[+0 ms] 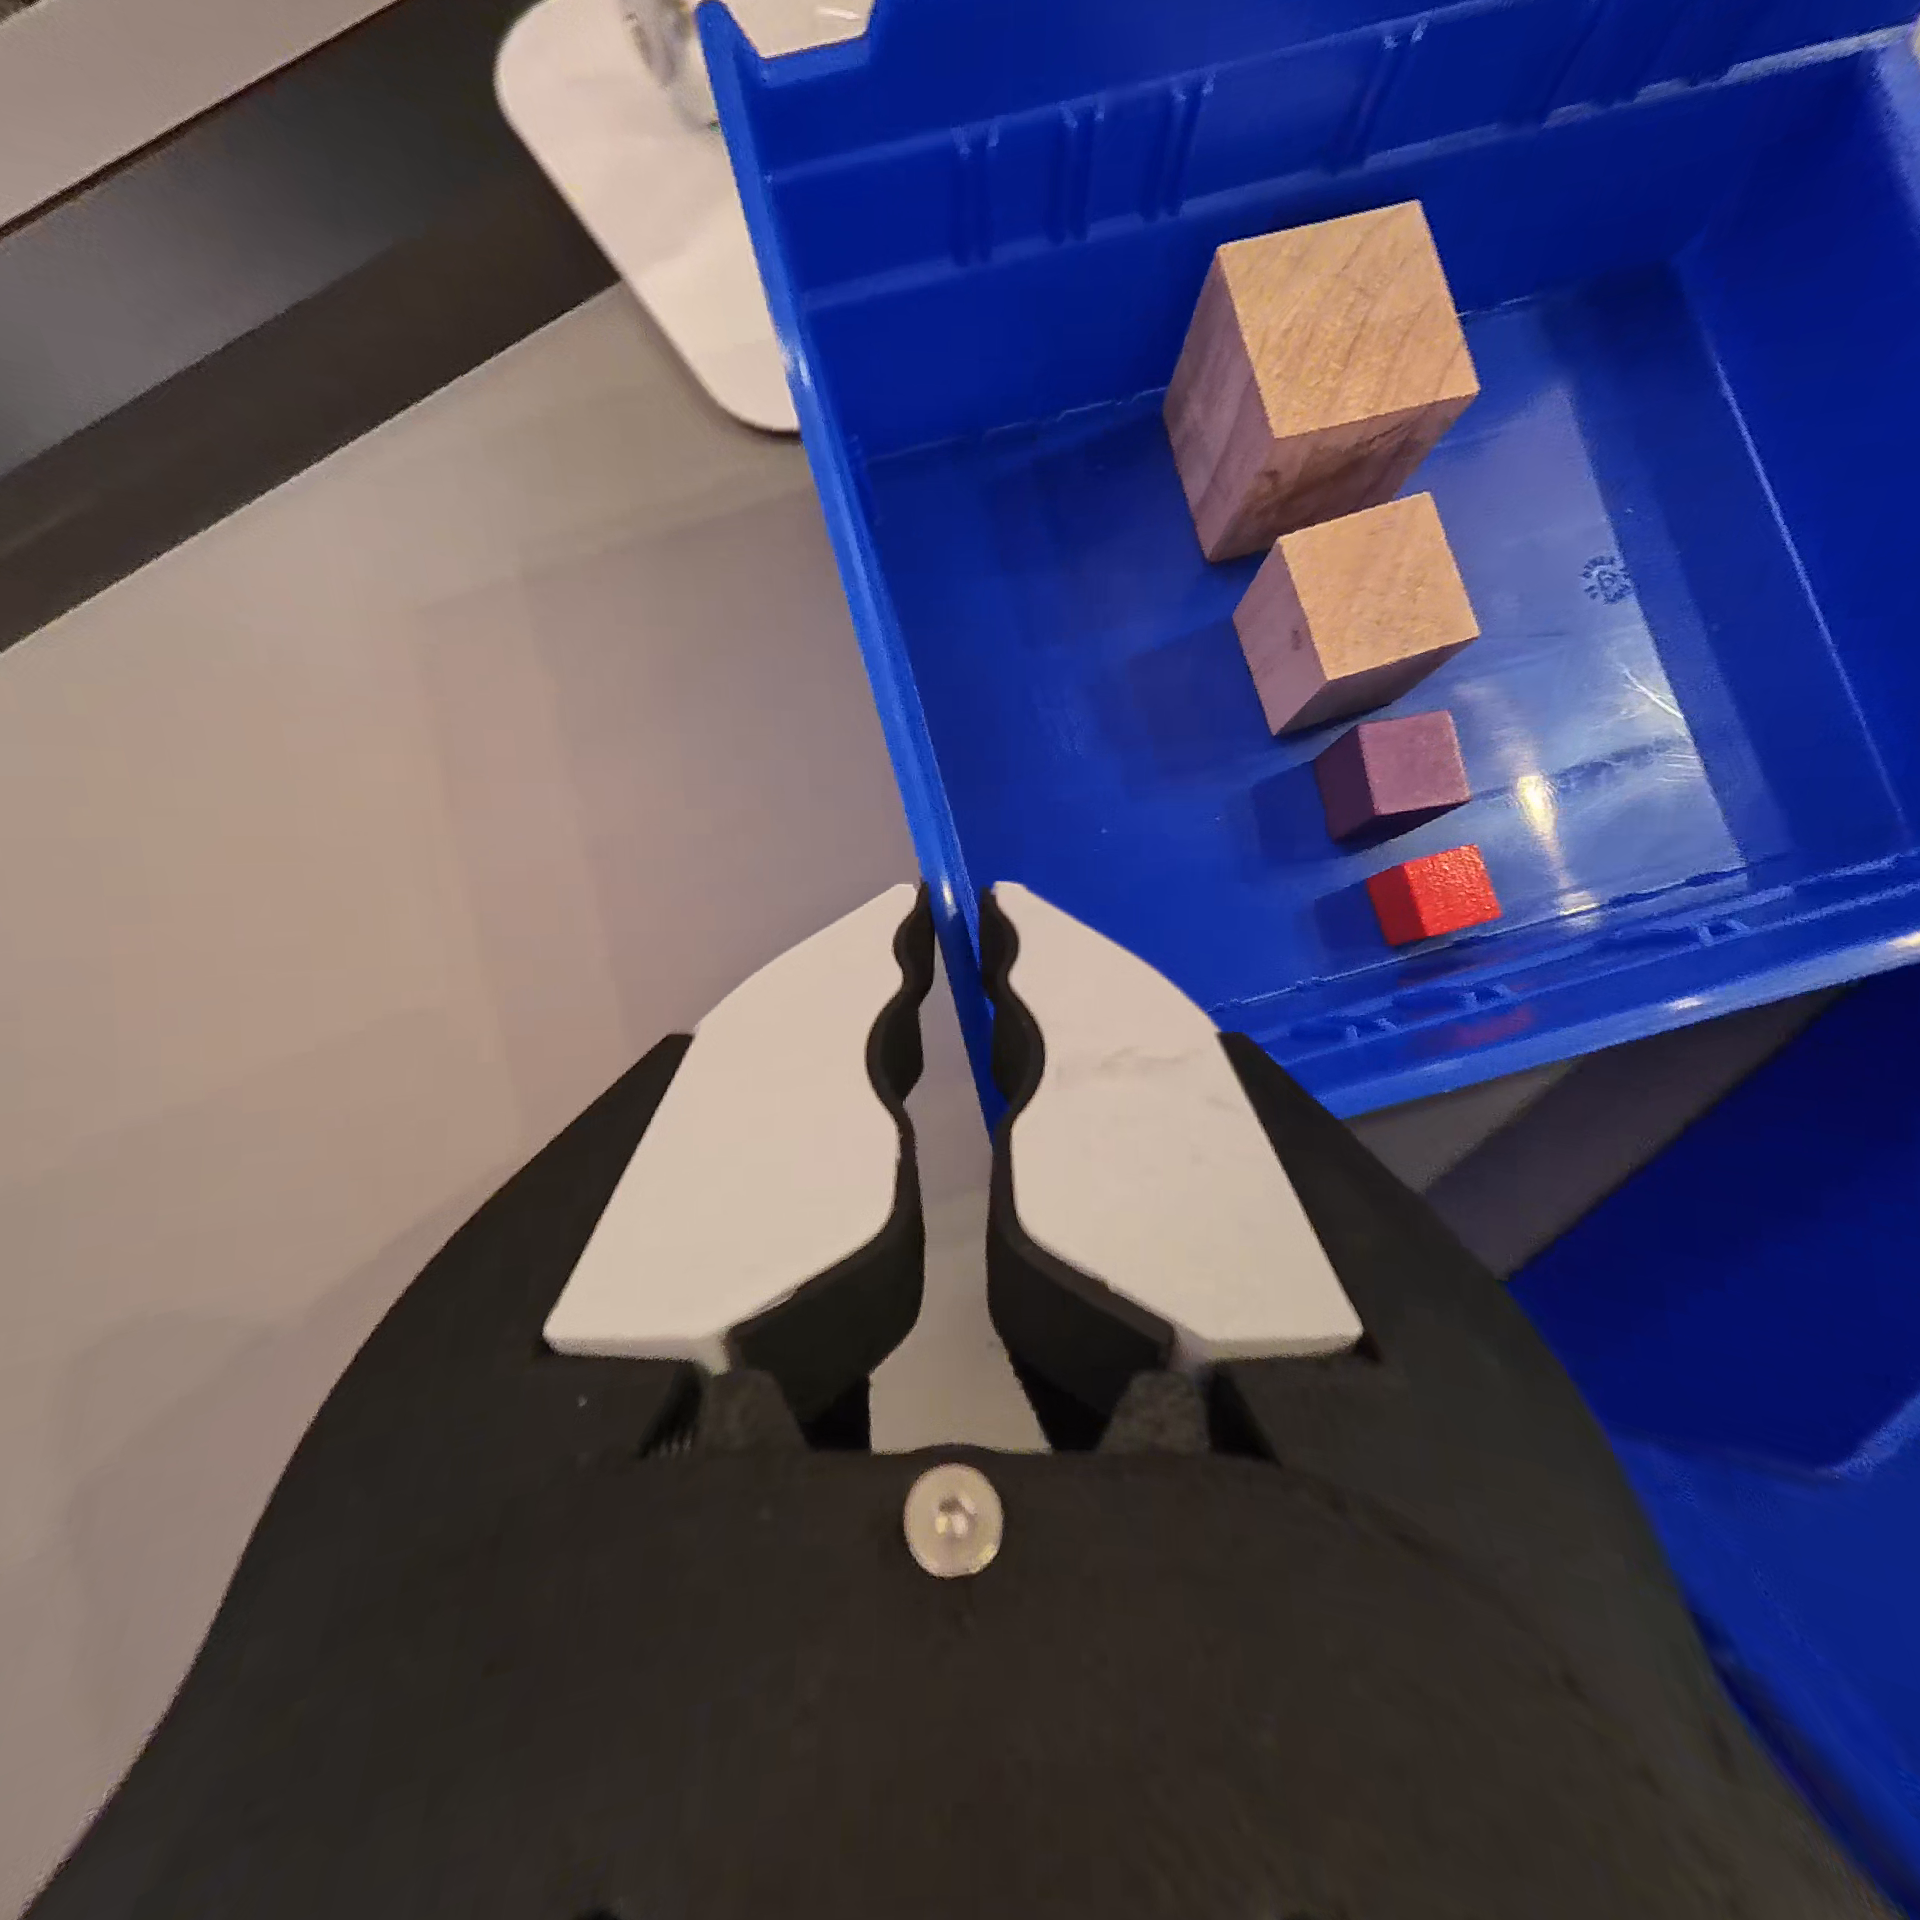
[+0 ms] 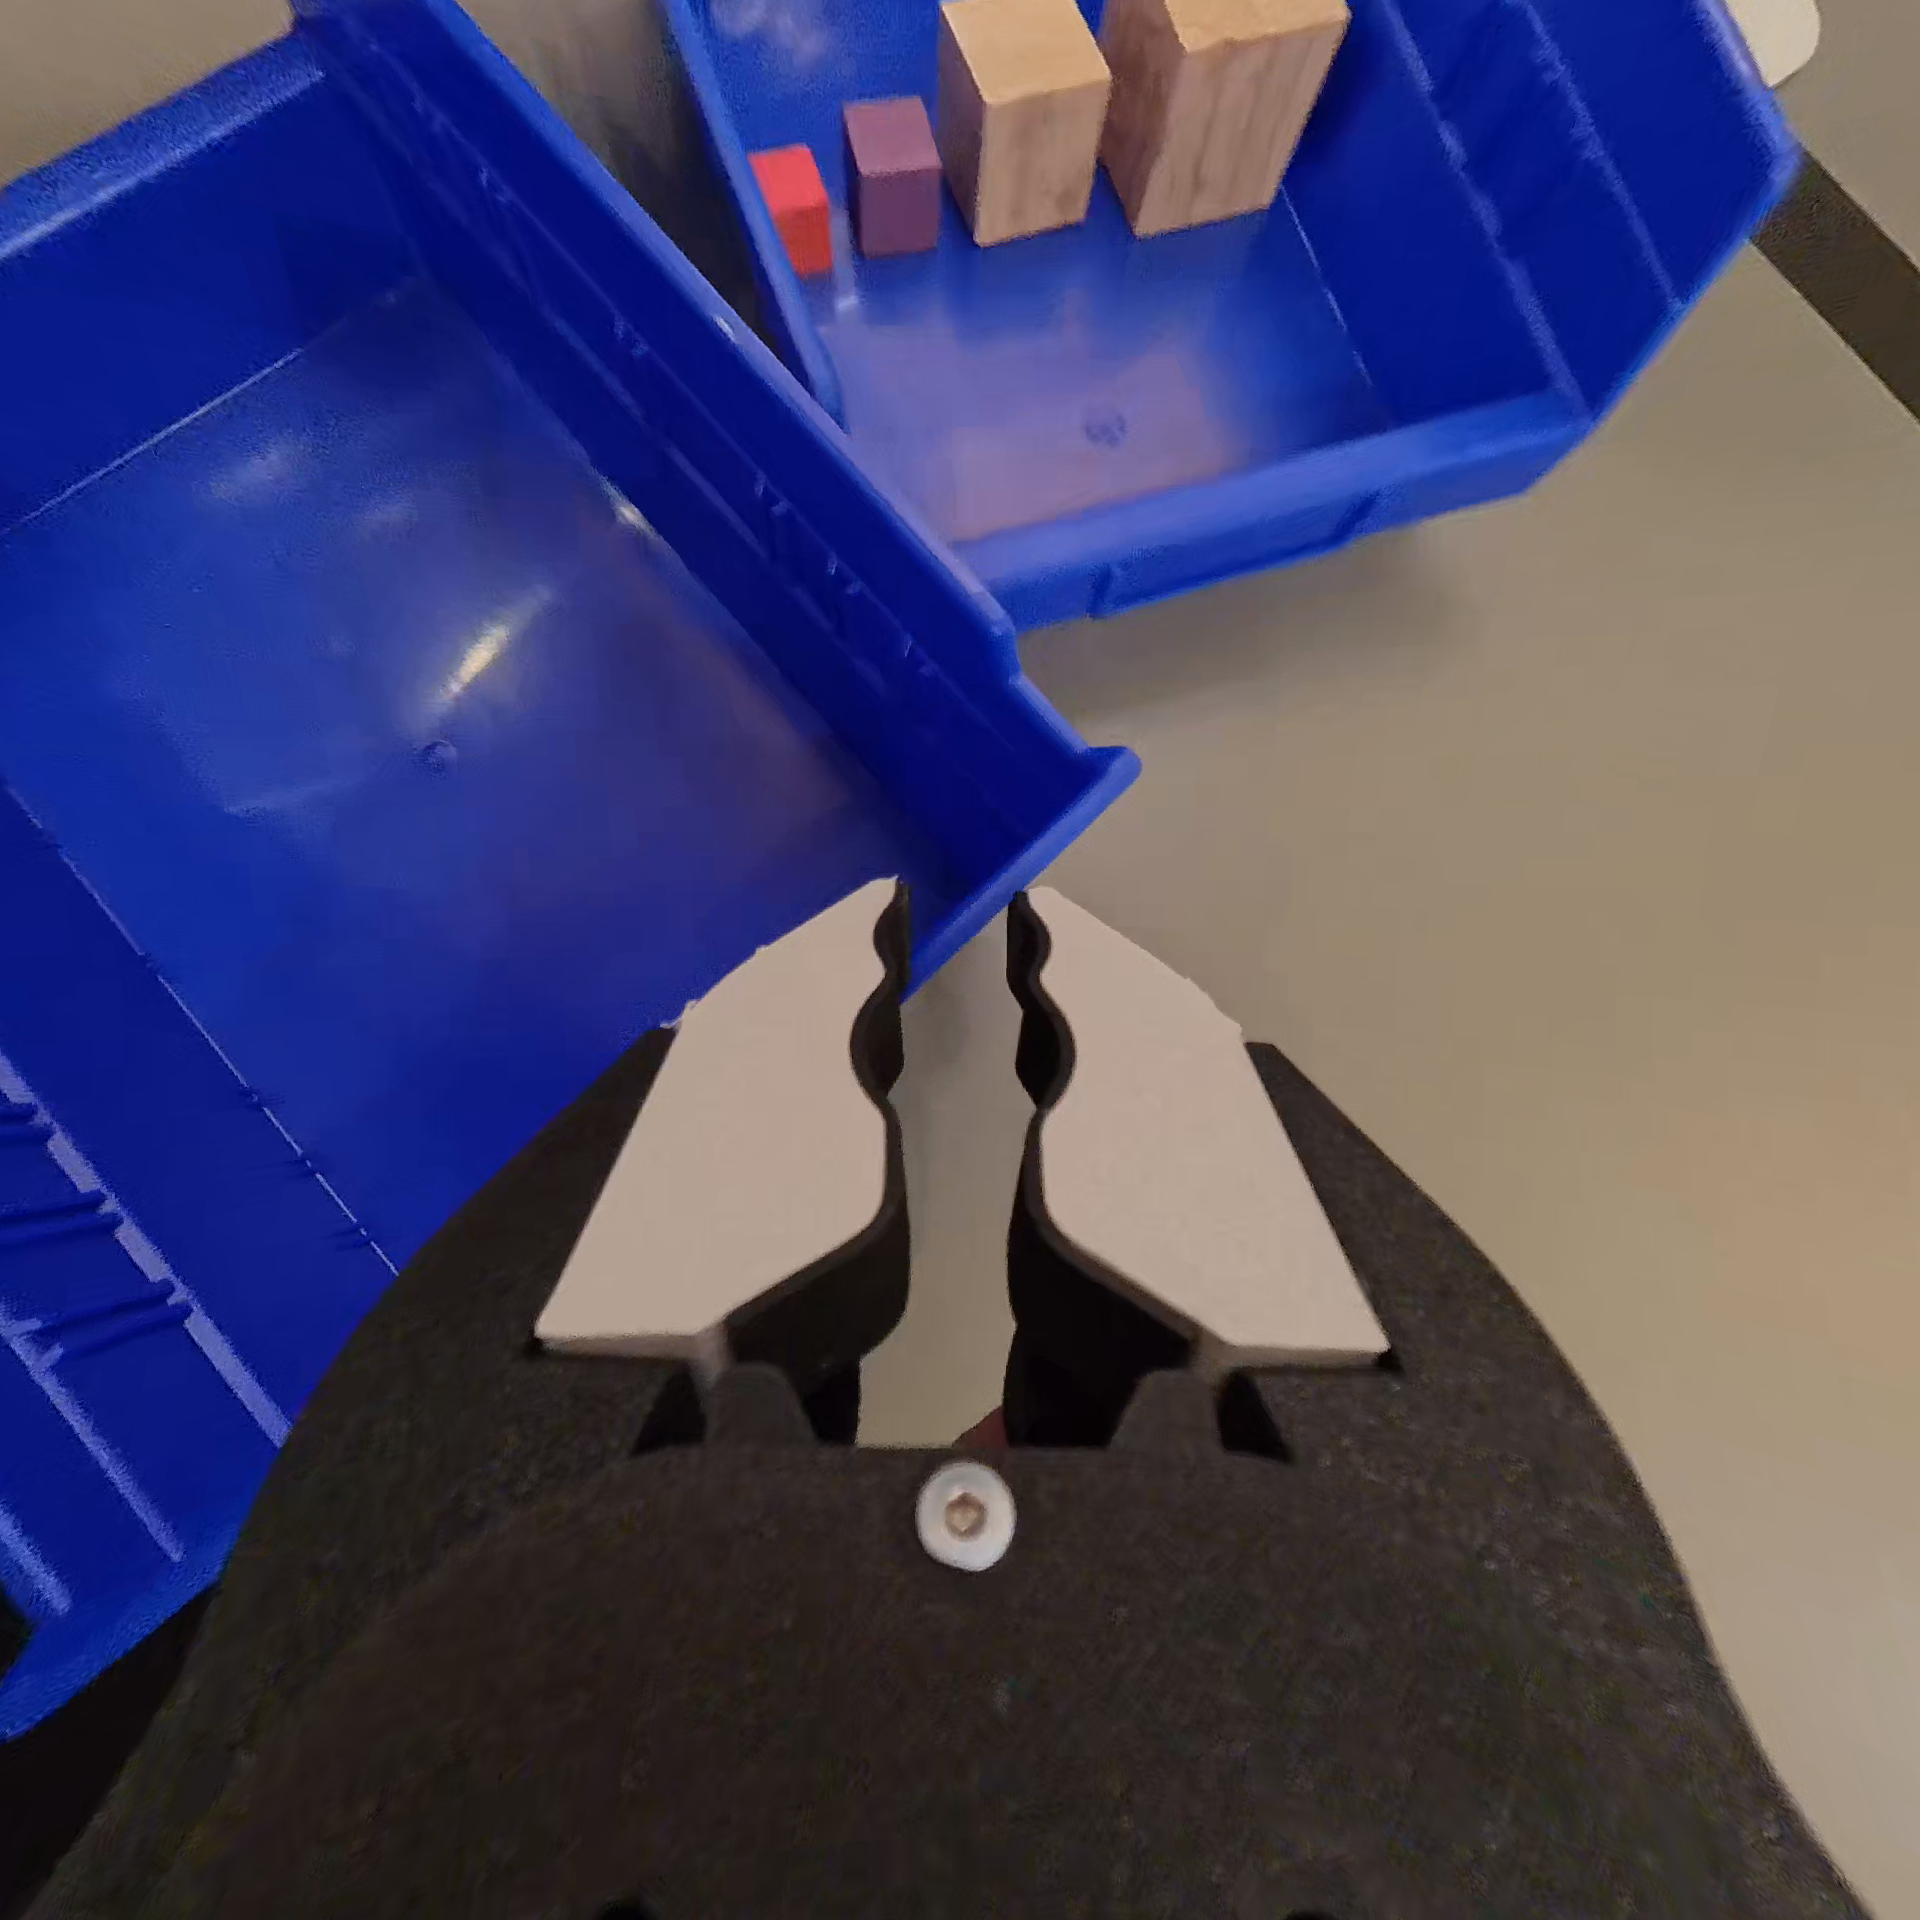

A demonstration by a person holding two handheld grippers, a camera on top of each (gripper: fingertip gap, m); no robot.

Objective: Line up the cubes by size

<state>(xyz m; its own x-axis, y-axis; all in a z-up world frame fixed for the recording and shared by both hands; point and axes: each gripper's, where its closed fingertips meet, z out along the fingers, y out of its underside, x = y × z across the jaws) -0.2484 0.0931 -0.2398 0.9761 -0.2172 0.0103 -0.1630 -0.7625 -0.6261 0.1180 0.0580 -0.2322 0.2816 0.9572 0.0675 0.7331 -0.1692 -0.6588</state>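
The left gripper (image 1: 958, 914) has its jaws nearly together, clamped on the thin side wall of a blue bin (image 1: 1039, 644), one dark pad on each face of the rim. To the left of that wall lies open pale grey table (image 1: 416, 831), with nothing on it up to a dark band and a white rounded base plate (image 1: 644, 239) farther off.

Inside this bin, four cubes stand in a straight row along the floor, running from the near wall toward the far one in rising size: a small red cube (image 1: 1434, 894) nearest, then a purple cube (image 1: 1392, 774), then a medium wooden cube (image 1: 1356, 613), then a large wooden cube (image 1: 1320, 374). The two wooden cubes look to be touching; the purple cube sits just beside the medium one; a small gap separates red from purple. The bin floor to the right of the row is bare blue plastic with glare on it.

The right gripper (image 2: 961, 920) has its jaws narrowly apart around the corner rim of a second, empty blue bin (image 2: 416, 623). The rim rests against the left pad, and the right fingertip (image 2: 1023, 920) meets the rim's outer edge. That bin appears tilted, its open interior facing the camera. The second bin's far edge sits close to the bin holding the cubes. Right of the jaws the table is open and bare out to its dark edge.
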